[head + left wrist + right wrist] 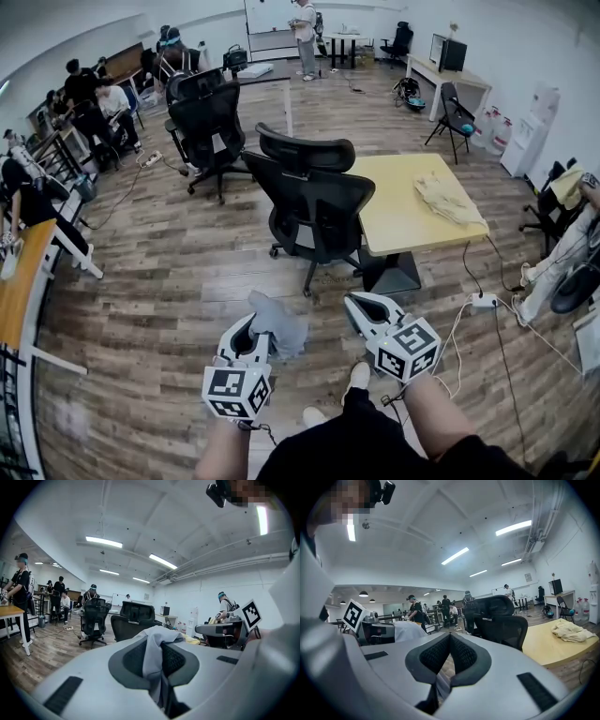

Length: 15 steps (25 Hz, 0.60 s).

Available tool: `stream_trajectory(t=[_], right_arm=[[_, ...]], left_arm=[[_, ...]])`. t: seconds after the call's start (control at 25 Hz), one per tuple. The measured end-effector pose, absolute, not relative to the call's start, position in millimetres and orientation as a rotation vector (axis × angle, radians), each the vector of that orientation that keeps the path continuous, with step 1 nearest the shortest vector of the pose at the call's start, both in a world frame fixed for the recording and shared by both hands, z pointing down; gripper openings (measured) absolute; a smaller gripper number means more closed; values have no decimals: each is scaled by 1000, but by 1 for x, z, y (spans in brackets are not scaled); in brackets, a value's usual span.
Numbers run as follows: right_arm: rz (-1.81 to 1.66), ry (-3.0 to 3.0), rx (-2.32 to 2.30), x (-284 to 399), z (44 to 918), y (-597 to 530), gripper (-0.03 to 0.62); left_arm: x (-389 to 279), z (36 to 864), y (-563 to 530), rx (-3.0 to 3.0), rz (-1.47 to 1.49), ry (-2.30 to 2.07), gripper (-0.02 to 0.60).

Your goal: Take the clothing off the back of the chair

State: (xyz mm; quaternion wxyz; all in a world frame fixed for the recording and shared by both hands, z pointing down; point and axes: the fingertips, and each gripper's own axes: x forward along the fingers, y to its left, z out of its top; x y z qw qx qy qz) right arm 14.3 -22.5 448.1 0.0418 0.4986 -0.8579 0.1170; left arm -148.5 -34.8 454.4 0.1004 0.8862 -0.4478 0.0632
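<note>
A pale grey garment (281, 325) hangs in my left gripper (251, 328), which is shut on it low over the wooden floor. In the left gripper view the cloth (154, 651) bunches up between the dark pads and drapes down the gap. The black mesh office chair (314, 202) stands a little ahead of both grippers, its back bare. My right gripper (362, 304) is beside the left one, shut, with nothing between its pads (433, 654). The right gripper view shows the chair (502, 620) ahead and the held garment (407, 631) at left.
A yellow table (403, 225) stands right of the chair with a cream cloth (448, 197) on it. A second black chair (208, 122) stands farther back left. A power strip and cables (483, 302) lie on the floor at right. Several people work at desks along the far left.
</note>
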Motion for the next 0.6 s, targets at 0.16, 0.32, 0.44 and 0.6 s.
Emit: stream_trajectory(t=[0.16,0.32,0.44,0.6], right_arm=[[360,-2624,1531,16,448,-23,12],[361,-2622,1534,16,448,-22,12],[361,-2624,1532,16,449,-22,12],[362,-2627,1532,17,448,-23,12]], left_arm=[[-146,455,-36,2621,187,-1318,48],[-146,456,-35,2622,189,-1314,48],[-146,456,-34,2621,190,-1316,48],[-146,455,-34,2621,191,-1320,48]])
